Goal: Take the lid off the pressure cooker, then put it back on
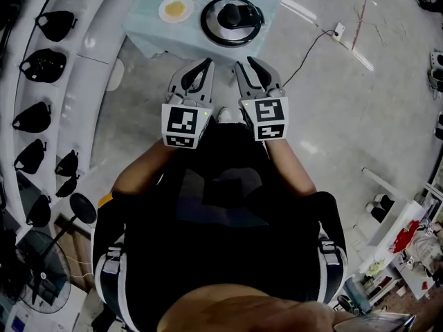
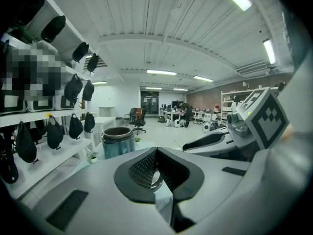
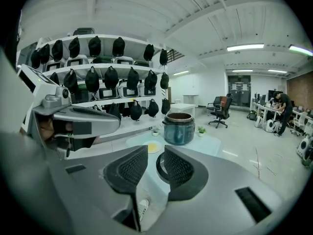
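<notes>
Black lid (image 1: pixel 232 21) just beyond right claw (image 1: pixel 245 62), apart

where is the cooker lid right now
In the head view the lid lies flat on the pale table, just right of the small plate and nearer than the open pot.

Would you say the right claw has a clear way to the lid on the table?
Probably yes: the lid lies bare on the table just ahead of the open right claw, with nothing between; the plate sits well aside.
</notes>
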Tool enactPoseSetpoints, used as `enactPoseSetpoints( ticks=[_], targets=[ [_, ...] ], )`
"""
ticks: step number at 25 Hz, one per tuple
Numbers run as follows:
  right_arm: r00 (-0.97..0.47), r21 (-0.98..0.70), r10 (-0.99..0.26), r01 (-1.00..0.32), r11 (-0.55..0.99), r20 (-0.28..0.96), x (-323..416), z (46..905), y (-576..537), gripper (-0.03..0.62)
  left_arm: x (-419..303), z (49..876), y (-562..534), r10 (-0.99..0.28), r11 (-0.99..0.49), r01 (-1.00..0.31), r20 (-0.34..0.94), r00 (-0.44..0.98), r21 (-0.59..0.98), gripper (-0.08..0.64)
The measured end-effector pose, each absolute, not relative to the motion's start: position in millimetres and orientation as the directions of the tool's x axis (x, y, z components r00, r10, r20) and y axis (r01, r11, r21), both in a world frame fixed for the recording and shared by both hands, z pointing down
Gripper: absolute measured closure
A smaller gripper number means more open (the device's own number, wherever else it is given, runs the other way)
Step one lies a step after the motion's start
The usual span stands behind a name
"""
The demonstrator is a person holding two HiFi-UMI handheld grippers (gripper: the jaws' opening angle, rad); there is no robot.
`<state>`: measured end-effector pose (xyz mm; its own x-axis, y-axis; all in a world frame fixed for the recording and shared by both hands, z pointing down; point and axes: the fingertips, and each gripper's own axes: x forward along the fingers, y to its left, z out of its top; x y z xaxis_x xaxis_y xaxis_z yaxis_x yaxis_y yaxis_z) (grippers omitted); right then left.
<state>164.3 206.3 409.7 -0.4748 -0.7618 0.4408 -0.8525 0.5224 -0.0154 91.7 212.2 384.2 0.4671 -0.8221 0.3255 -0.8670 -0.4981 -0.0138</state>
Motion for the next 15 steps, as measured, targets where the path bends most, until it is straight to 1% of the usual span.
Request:
enactPoseSetpoints(
  ticks=[9,15],
  targets=[
    [-0.411,-0.022,-0.749,-0.883,0.469,0.52,149.2,451.7,113.2,0.416,67.9,419.5,110.8,-0.793,-0.514,-0.858,0.38,0.477,0.004,0.552],
    [-0.359,-0.036,-0.738,-0.909,0.414,0.571,142.0,488.9,46.8,0.383,55.4,447.2,45.4,-0.752,-0.554,-0.832,0.423,0.505,0.009,0.552]
  ],
)
